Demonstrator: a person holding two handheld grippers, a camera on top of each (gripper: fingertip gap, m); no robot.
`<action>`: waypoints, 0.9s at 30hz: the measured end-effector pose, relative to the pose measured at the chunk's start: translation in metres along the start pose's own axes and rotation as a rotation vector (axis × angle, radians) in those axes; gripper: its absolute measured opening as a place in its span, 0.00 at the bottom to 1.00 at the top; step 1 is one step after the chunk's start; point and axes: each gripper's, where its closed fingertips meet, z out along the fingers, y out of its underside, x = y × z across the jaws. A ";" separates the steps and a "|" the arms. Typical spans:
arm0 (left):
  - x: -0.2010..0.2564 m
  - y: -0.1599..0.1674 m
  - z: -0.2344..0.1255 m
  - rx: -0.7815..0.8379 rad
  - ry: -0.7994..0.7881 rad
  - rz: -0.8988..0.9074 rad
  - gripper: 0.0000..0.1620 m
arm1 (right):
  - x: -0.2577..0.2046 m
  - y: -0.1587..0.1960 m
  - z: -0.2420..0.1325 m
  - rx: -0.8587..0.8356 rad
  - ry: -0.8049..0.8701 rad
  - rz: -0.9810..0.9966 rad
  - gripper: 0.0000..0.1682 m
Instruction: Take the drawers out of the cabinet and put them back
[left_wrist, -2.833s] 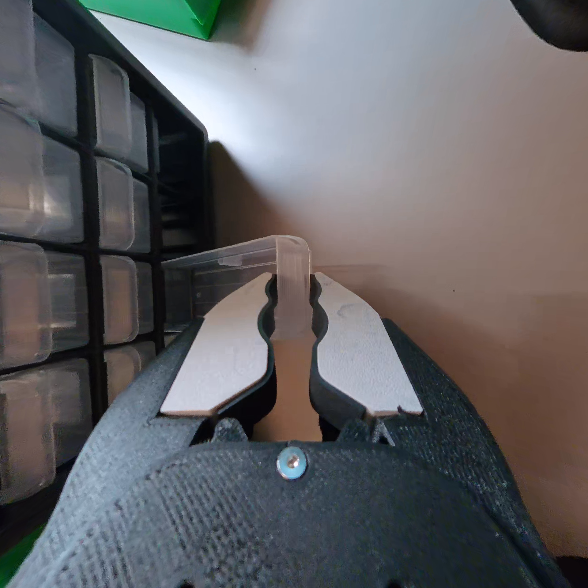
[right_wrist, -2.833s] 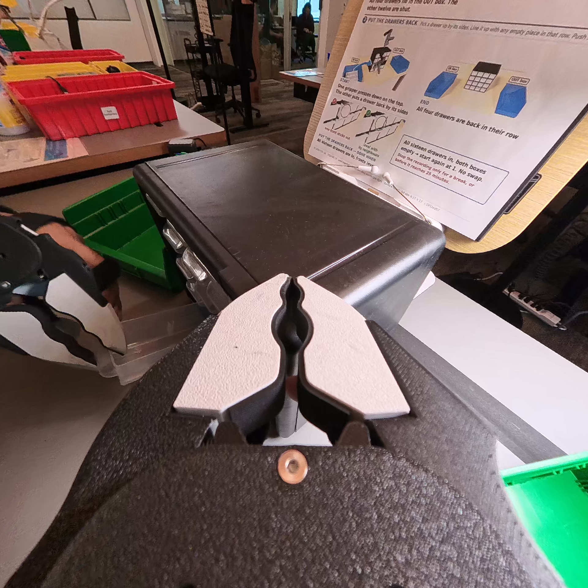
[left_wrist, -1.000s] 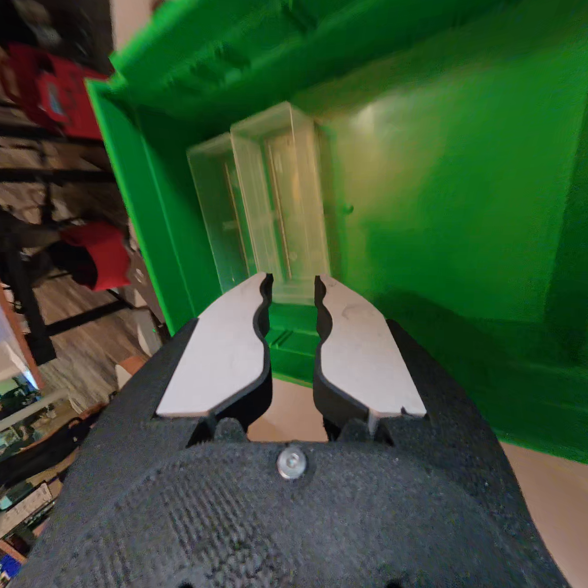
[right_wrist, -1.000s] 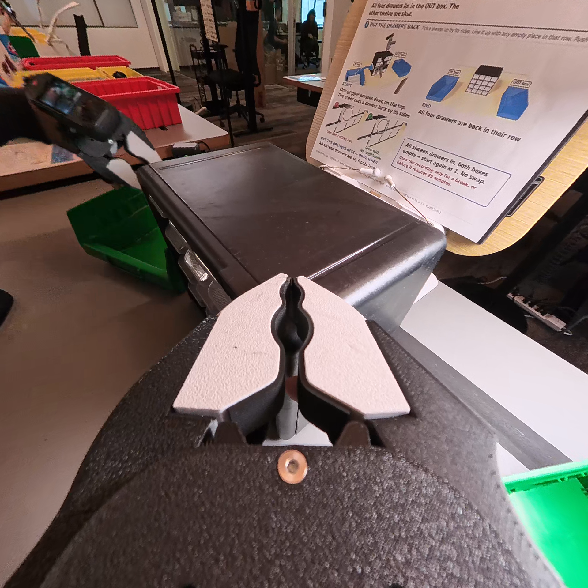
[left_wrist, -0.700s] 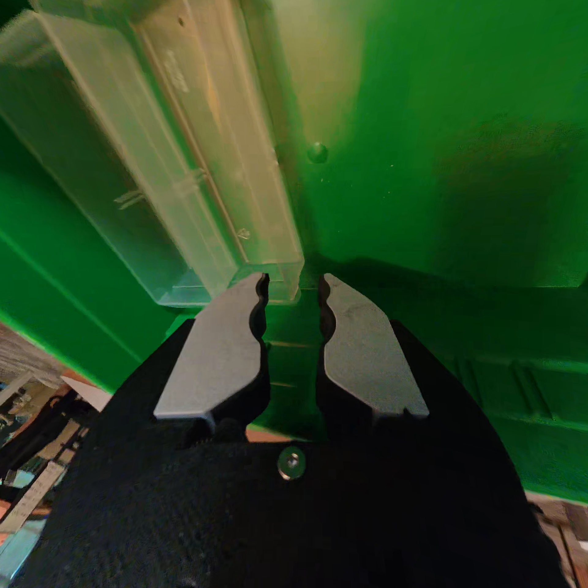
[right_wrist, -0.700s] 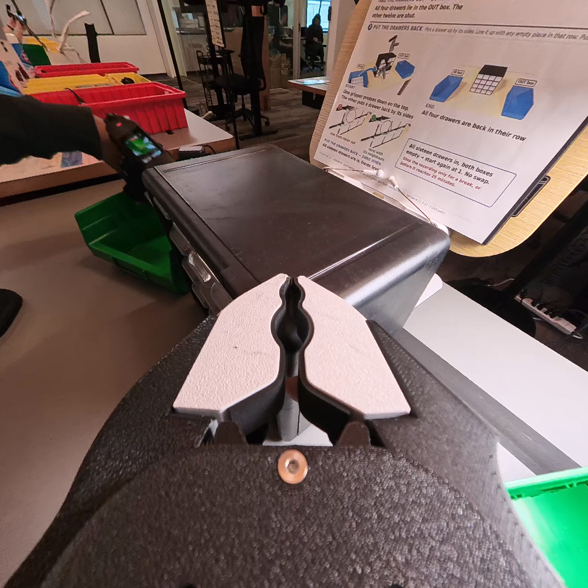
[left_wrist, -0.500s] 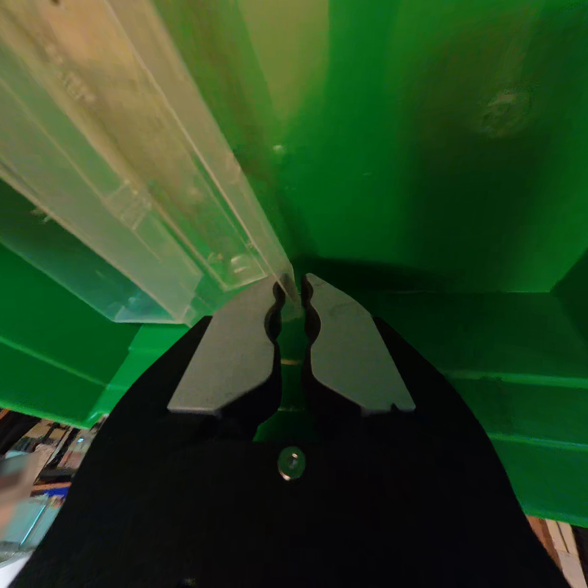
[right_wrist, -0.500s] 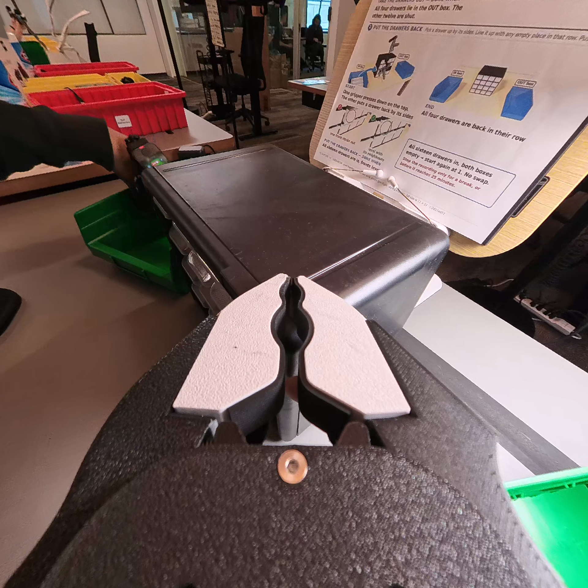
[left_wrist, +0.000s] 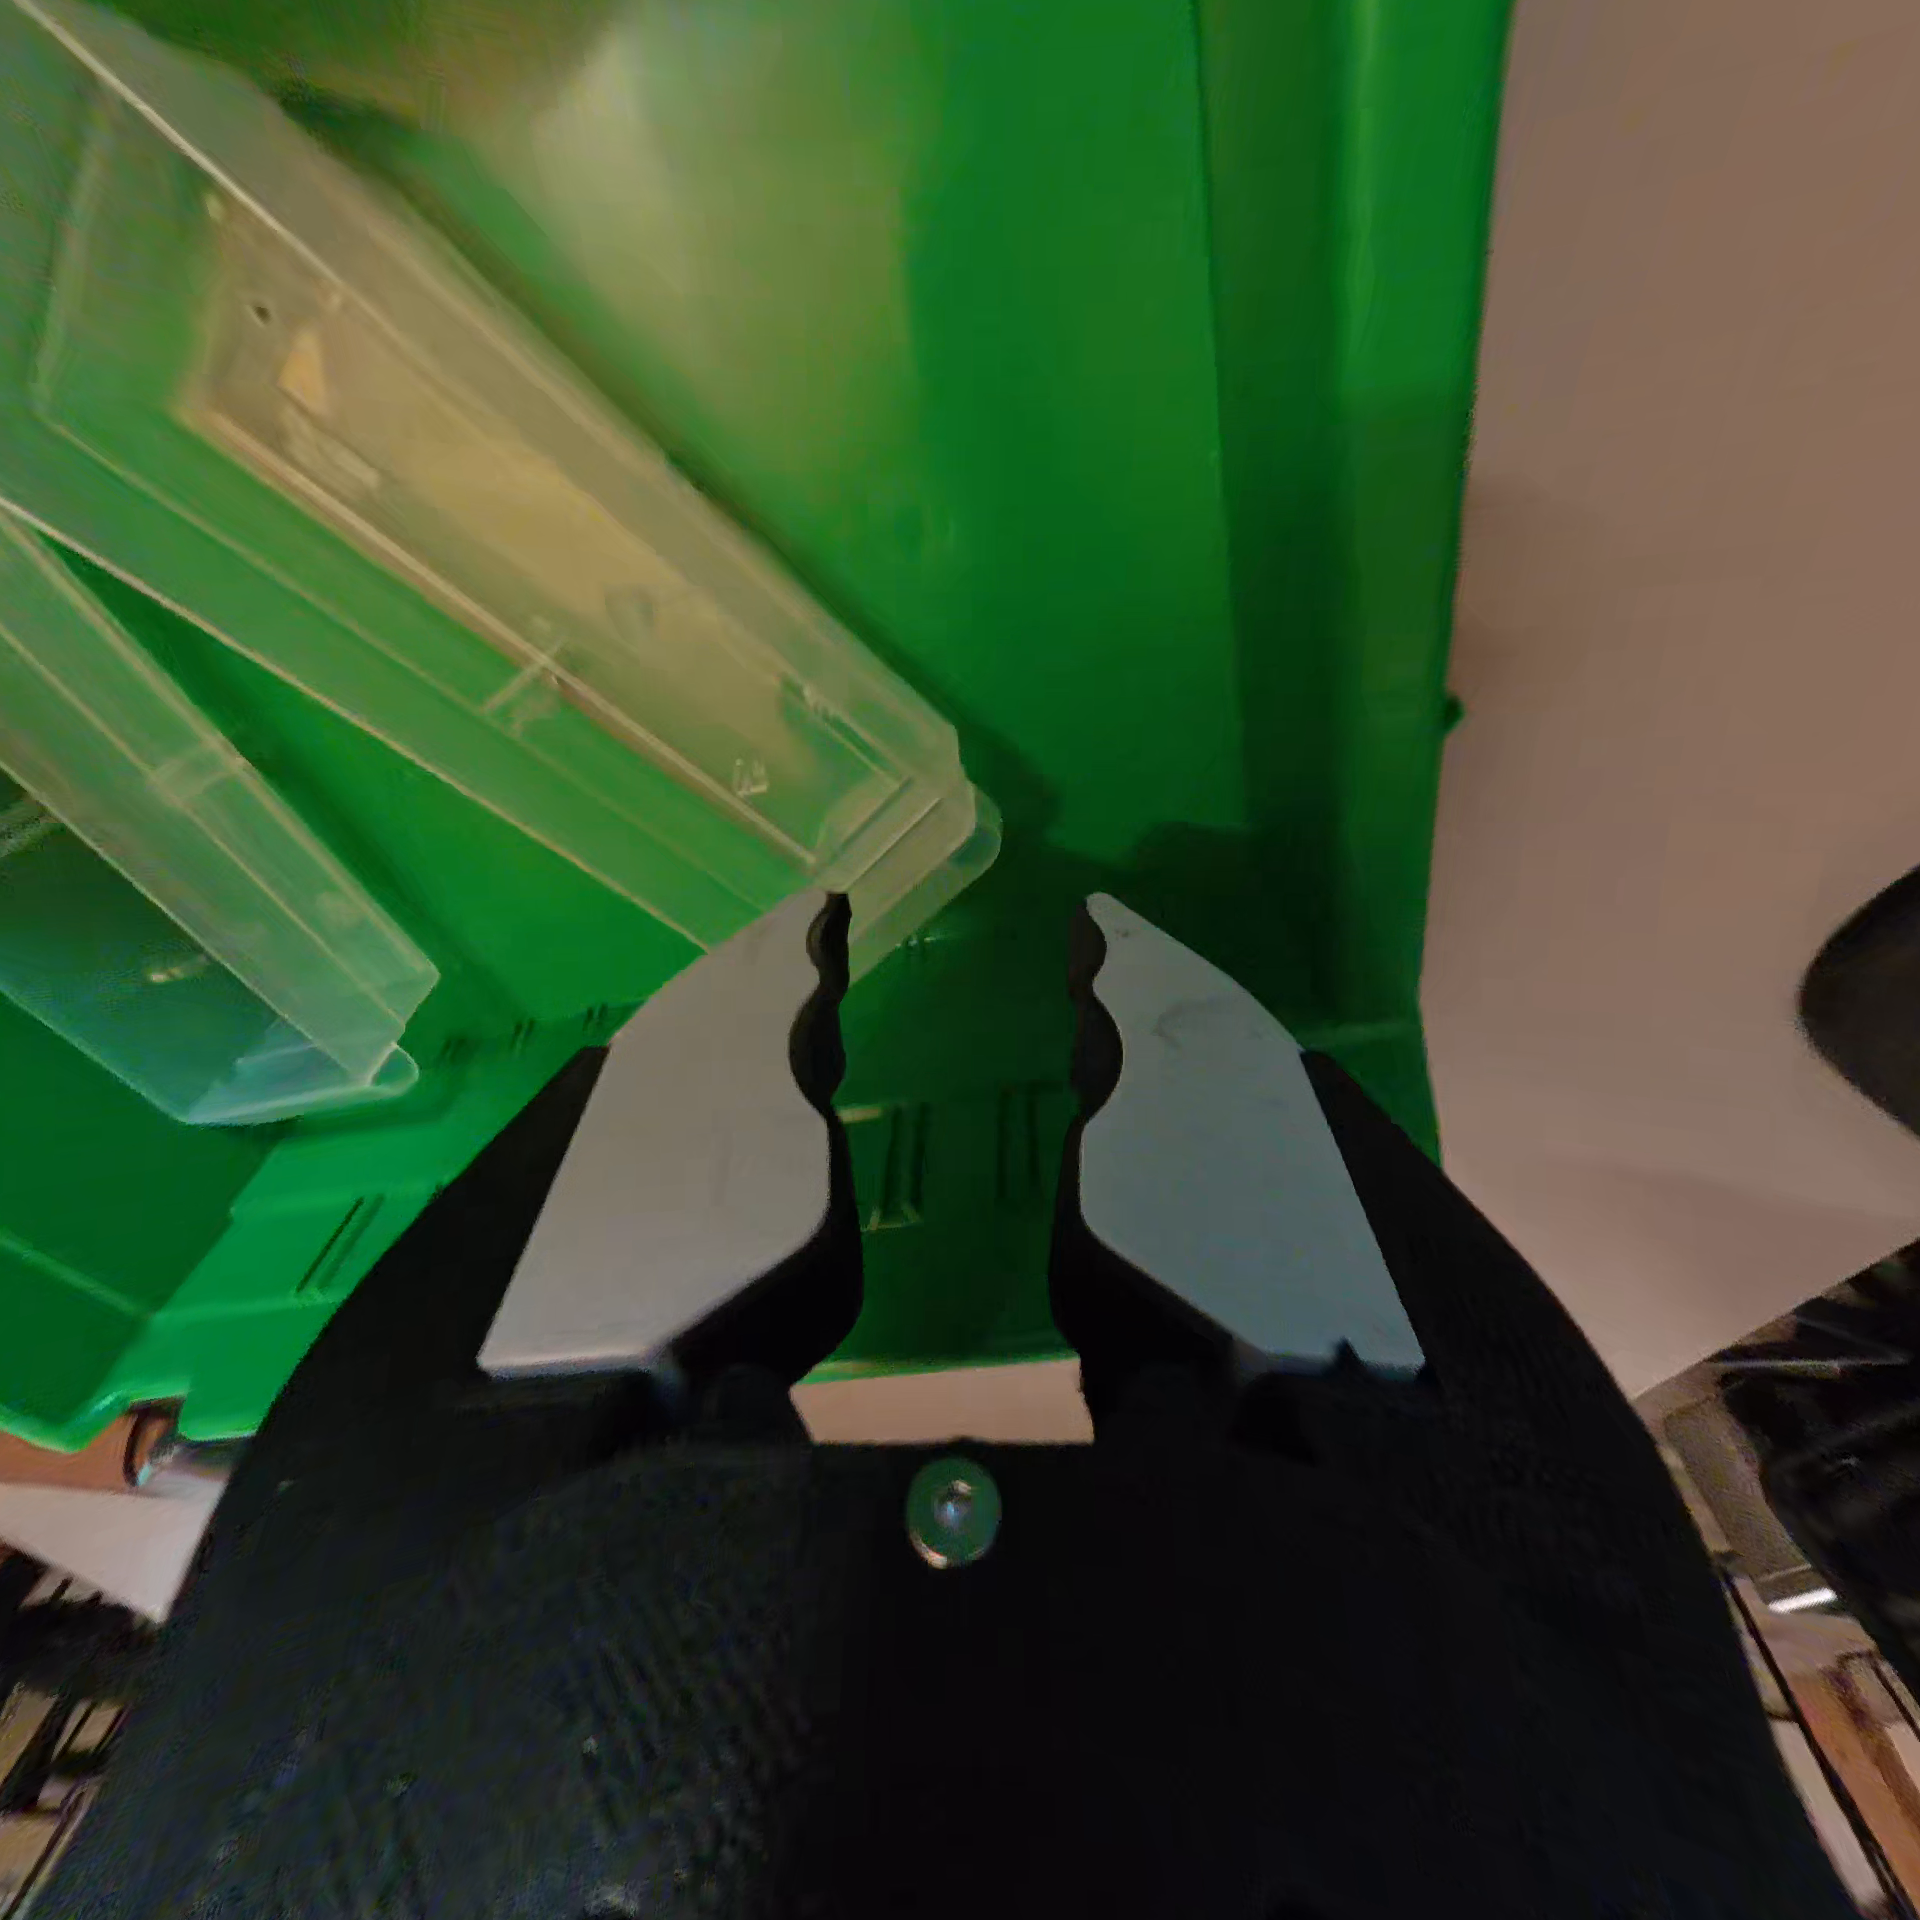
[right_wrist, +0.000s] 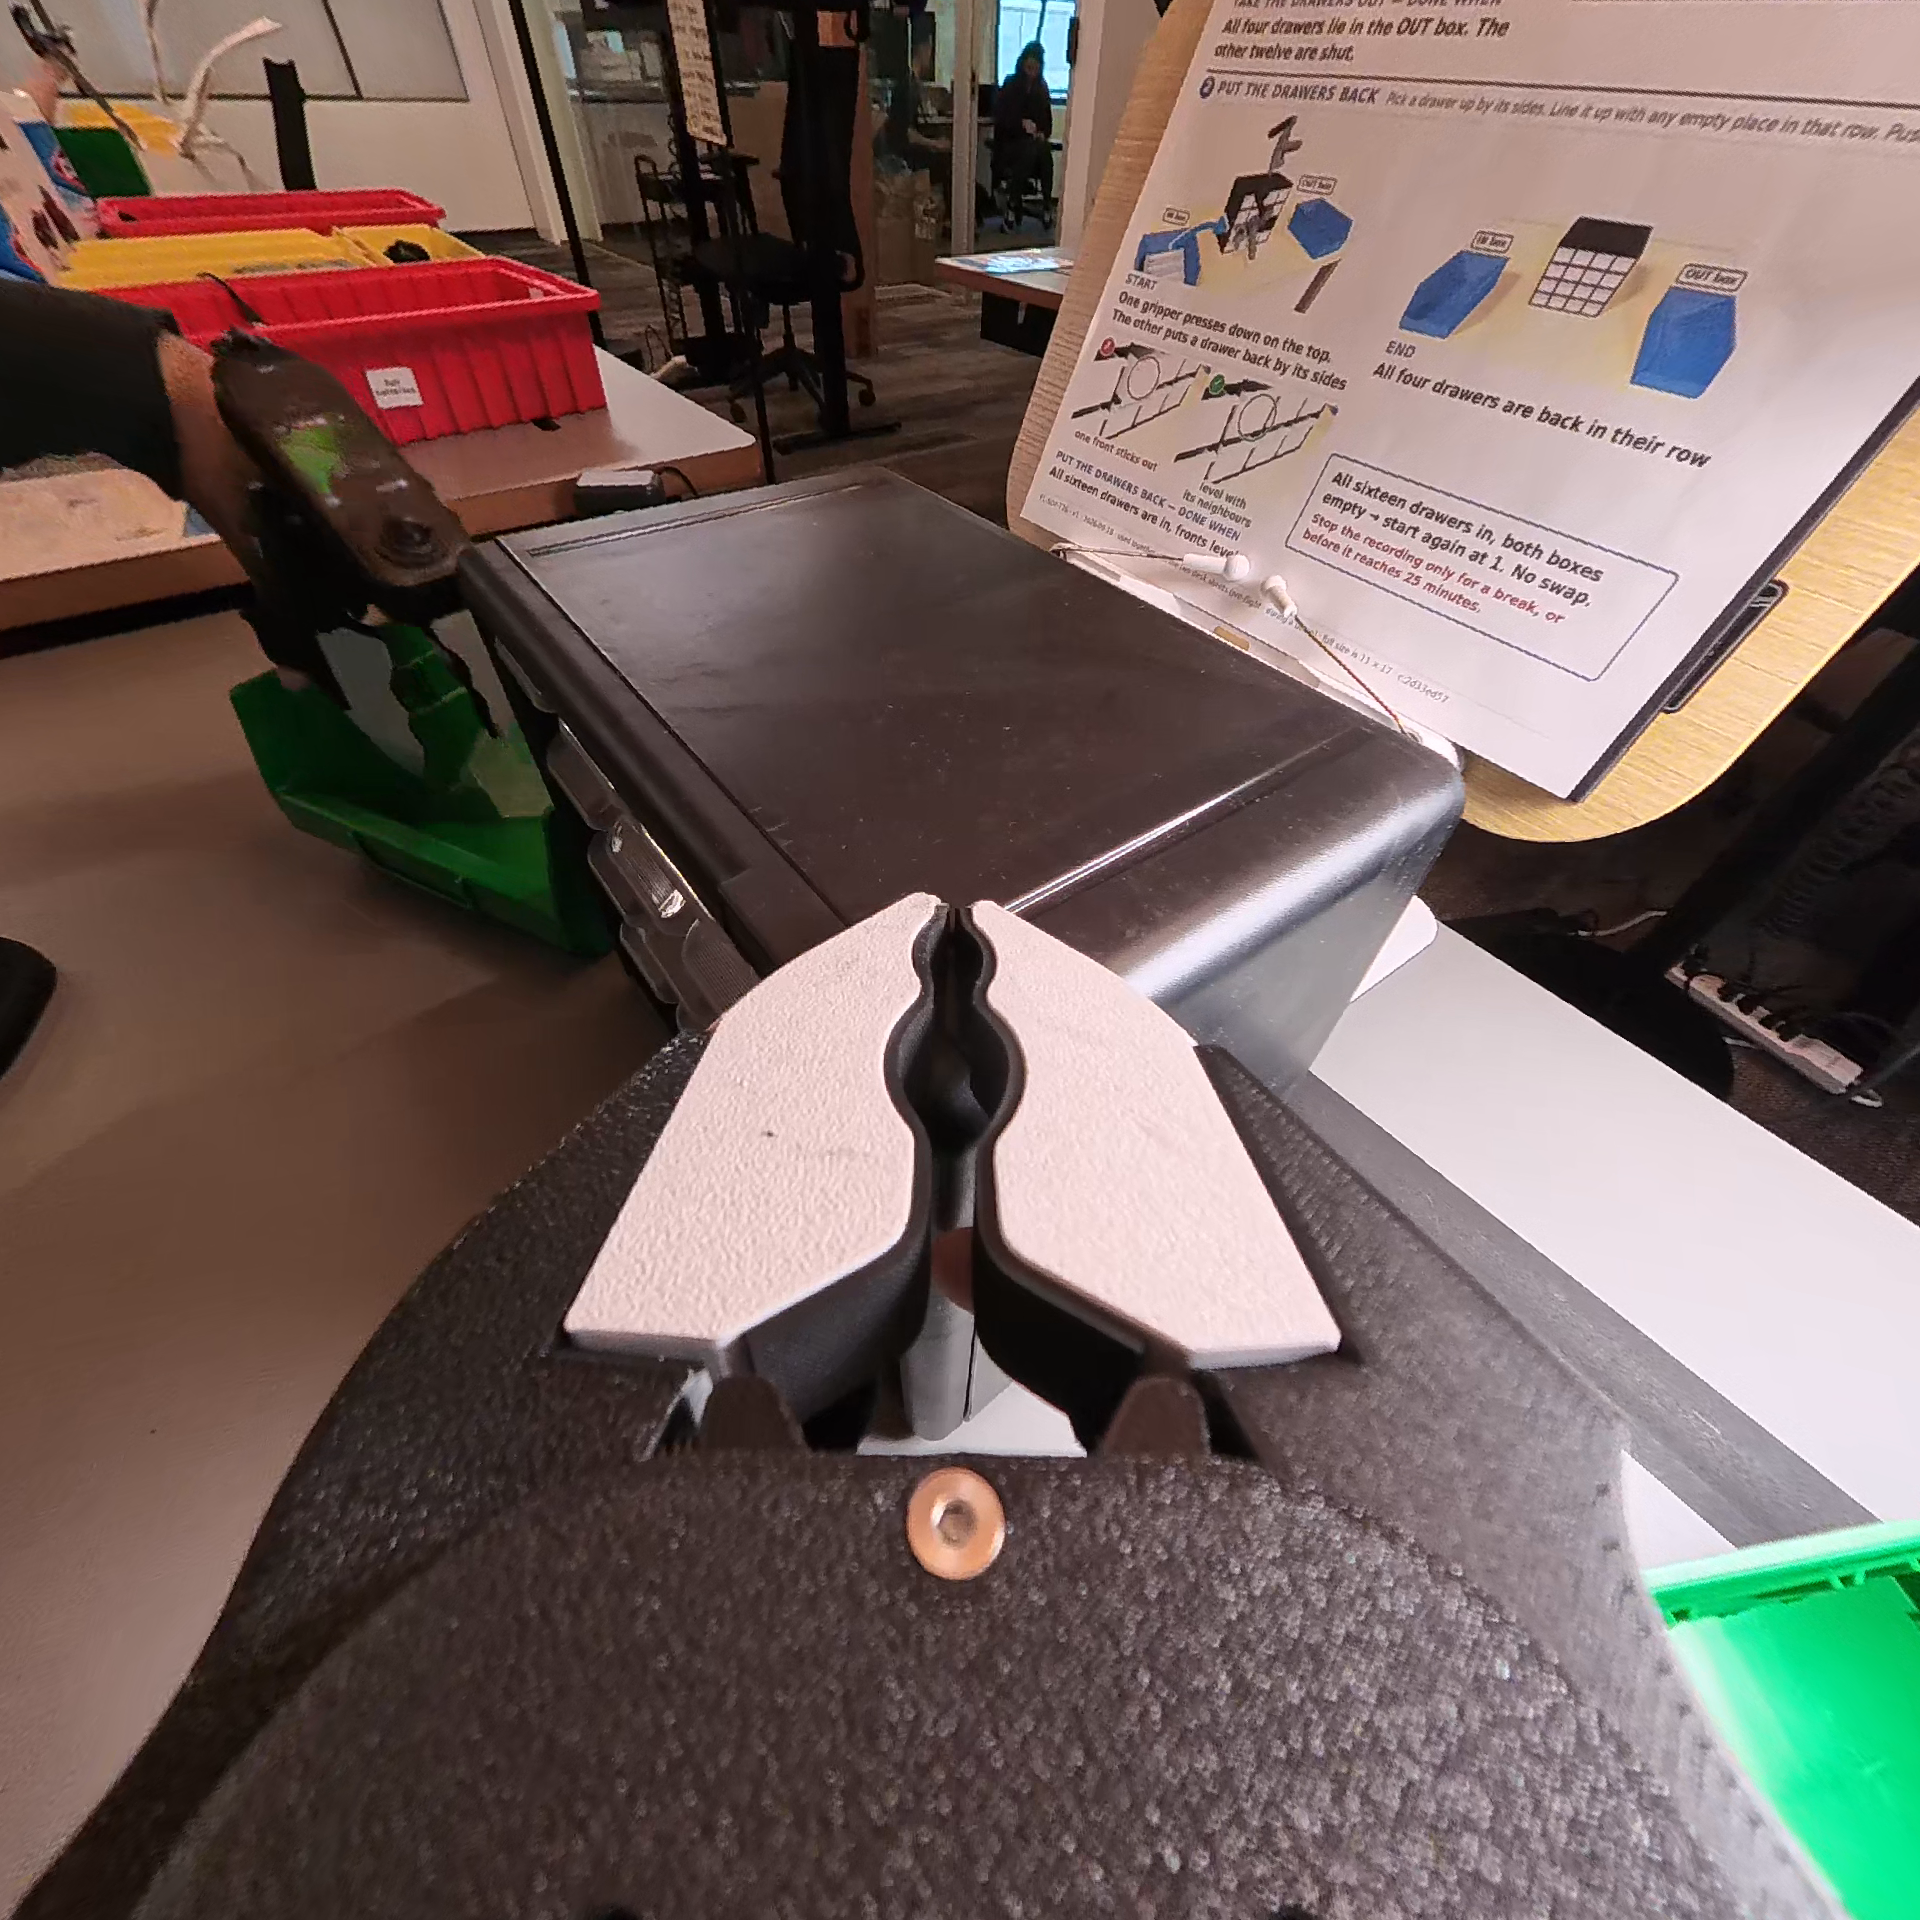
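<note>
Your left tongs stand open over the green bin, holding nothing. The near corner of a clear drawer sits just off the tip of the left finger; whether they touch I cannot tell. A 2nd drawer lies beside it, lower in the bin.

Your right tongs are closed on nothing, and appear to rest near the front corner of the cabinet, which stands on the table with the bin at its far side.

The risks, as I judge them:

1. The drawer lies skewed across your tongs. Close now and you catch 1 corner only, so the smooth plastic may pivot or slip out.
2. The 2 drawers lie close together. A wide bite could snag or drag both.
3. The bin wall crowds your right finger, which may knock it.
4. If your right tongs do not press the cabinet down, pushing a drawer in could shove it back toward the sheet.
</note>
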 end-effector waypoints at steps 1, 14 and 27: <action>-0.001 0.005 0.005 -0.023 -0.015 0.003 0.26 | 0.000 0.000 0.000 0.000 0.000 0.000 0.00; -0.005 -0.007 0.012 -0.035 -0.110 0.003 0.13 | 0.000 0.000 0.000 0.001 -0.001 -0.001 0.00; 0.059 -0.039 -0.060 0.206 -0.071 0.018 0.11 | 0.000 0.000 0.000 0.004 -0.003 0.002 0.00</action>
